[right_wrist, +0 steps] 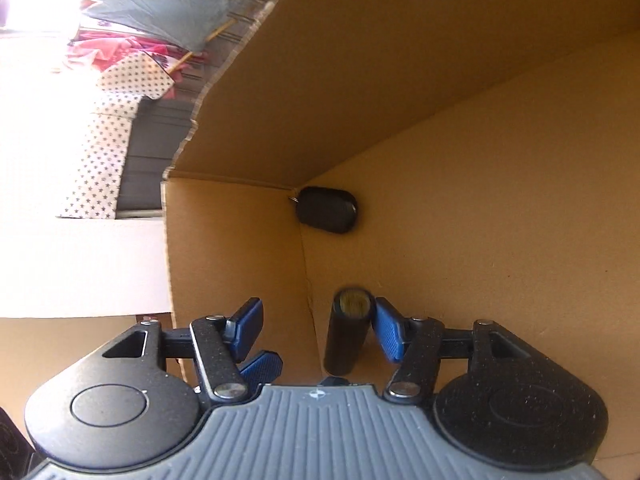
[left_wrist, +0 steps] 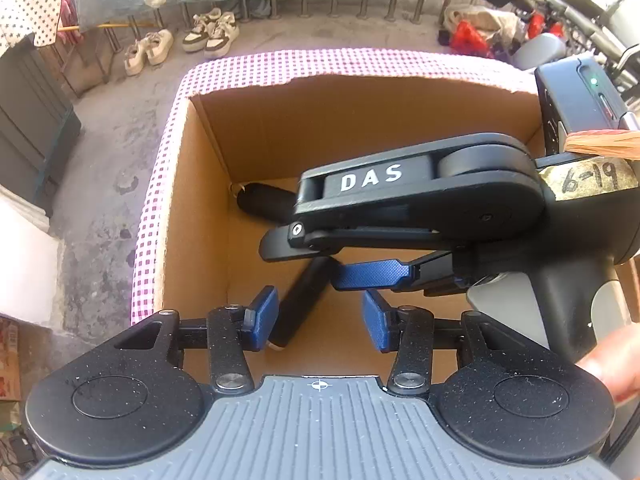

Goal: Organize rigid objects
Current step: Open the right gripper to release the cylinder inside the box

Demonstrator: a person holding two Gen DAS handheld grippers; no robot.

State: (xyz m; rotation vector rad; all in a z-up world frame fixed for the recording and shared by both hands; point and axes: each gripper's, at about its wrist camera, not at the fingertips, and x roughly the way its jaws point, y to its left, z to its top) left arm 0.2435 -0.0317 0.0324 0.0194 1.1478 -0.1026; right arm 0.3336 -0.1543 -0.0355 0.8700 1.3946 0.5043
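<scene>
A black cylinder lies slanted inside the cardboard box, low over its floor. My left gripper points down into the box, open, with the cylinder close to its left pad and clear of the right one. My right gripper reaches in from the right just above it. In the right wrist view the cylinder stands beside the right pad of the right gripper, which is open, and the left pad is well away. The cylinder's end looks blurred. A black key fob rests in the far corner.
The box walls rise close on all sides. A pink checked cloth covers the table under the box. Shoes sit on the concrete floor beyond. A fingertip shows at the right edge.
</scene>
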